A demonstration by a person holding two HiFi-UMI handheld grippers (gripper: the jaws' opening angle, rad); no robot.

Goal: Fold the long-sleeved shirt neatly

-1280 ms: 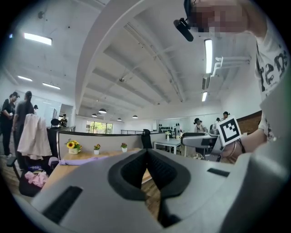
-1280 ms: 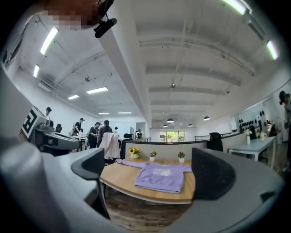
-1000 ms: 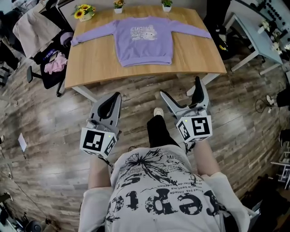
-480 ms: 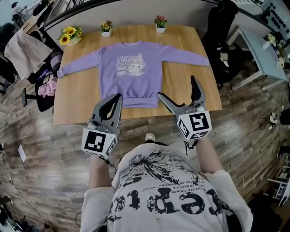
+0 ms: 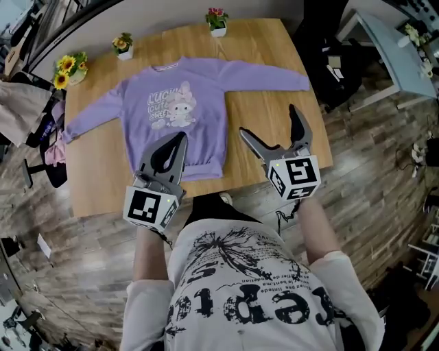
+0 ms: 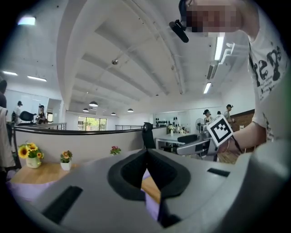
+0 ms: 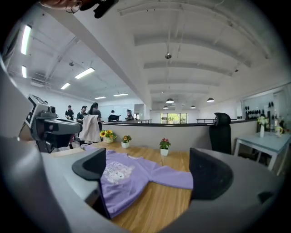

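Note:
A purple long-sleeved shirt (image 5: 177, 113) with a bunny print lies flat and face up on the wooden table (image 5: 267, 103), sleeves spread to both sides. My left gripper (image 5: 180, 138) hangs over the shirt's lower hem near the table's front edge, jaws shut with nothing between them. My right gripper (image 5: 271, 125) hovers open and empty over bare wood just right of the hem. In the right gripper view the shirt (image 7: 129, 175) lies ahead between the wide-apart fingers (image 7: 91, 166). In the left gripper view the closed gripper (image 6: 146, 153) hides most of the shirt.
Three small flower pots stand along the table's far edge: sunflowers (image 5: 70, 67), a small pot (image 5: 123, 44) and a pink-flowered pot (image 5: 217, 18). A chair with clothes (image 5: 48, 144) stands left of the table; a black chair (image 5: 336, 65) and a white table (image 5: 394, 48) stand right.
The person has walked up to the table. Both grippers have gone forward from over the floor to over the table's front edge, the left one staying shut and the right one open.

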